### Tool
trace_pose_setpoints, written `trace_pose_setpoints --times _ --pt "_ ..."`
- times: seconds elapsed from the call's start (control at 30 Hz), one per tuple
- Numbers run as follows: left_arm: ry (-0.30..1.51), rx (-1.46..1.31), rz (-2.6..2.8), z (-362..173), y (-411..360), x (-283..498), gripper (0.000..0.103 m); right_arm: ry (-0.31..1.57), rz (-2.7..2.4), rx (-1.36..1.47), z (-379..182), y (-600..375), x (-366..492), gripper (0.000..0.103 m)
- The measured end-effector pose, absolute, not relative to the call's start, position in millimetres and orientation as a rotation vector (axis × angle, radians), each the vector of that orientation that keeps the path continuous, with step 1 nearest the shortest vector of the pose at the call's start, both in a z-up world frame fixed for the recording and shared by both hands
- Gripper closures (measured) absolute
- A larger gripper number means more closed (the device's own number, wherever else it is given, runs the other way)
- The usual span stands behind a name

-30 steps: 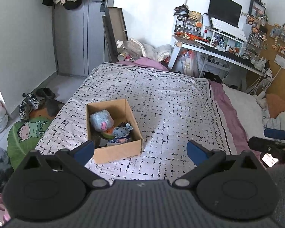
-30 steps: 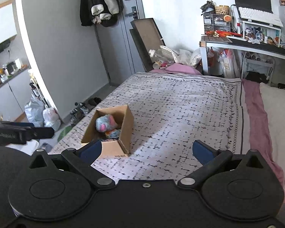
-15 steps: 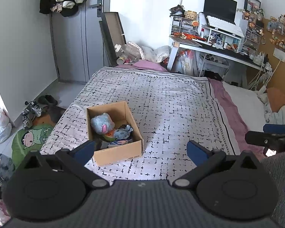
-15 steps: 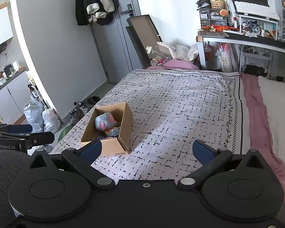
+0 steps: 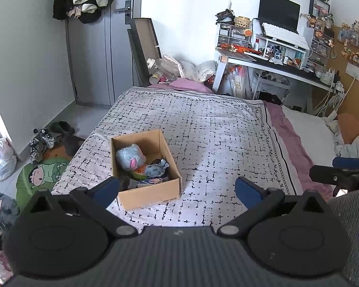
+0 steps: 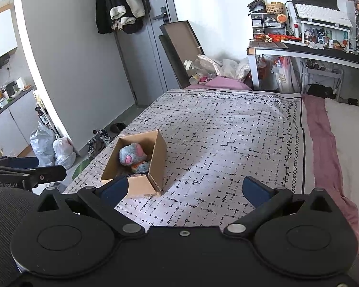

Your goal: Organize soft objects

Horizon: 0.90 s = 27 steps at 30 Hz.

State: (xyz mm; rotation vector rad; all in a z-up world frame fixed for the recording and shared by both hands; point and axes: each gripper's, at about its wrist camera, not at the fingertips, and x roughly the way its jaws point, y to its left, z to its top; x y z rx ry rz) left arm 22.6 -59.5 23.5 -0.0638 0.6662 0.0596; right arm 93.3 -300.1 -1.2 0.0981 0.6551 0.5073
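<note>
Left gripper (image 5: 177,189): jaws spread wide, nothing between the blue pads, low centre of the left wrist view.
Right gripper (image 6: 184,189): likewise spread and holding nothing, low centre of the right wrist view.
Cardboard box (image 5: 153,193): open-topped, on the patterned bedspread (image 5: 210,129), left of centre in both views, just above the left pad in each.
Box axis: long side running from the near edge of the bed away toward the door (image 5: 95,55), slightly angled.
Soft toys: blue-grey plush (image 5: 129,159) at the far end of the box, smaller blue plush (image 5: 155,169) beside it toward the near end.
Left view only: green cartoon floor mat (image 5: 39,174), smaller plush fully visible, right gripper's tip at the right edge.
Right view only: kitchen counter (image 6: 7,98) at upper left, box's right outer wall, left gripper's tip at the left edge.
</note>
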Motion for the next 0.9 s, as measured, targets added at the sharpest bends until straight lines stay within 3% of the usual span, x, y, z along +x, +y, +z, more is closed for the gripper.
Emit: trace_pose_setpoints --times 0.9 --pt "0.663 -0.082 0.031 21.2 -59.2 23.9 0.000 0.636 0.435 0.056 1.8 -298.6 88.2 0.000"
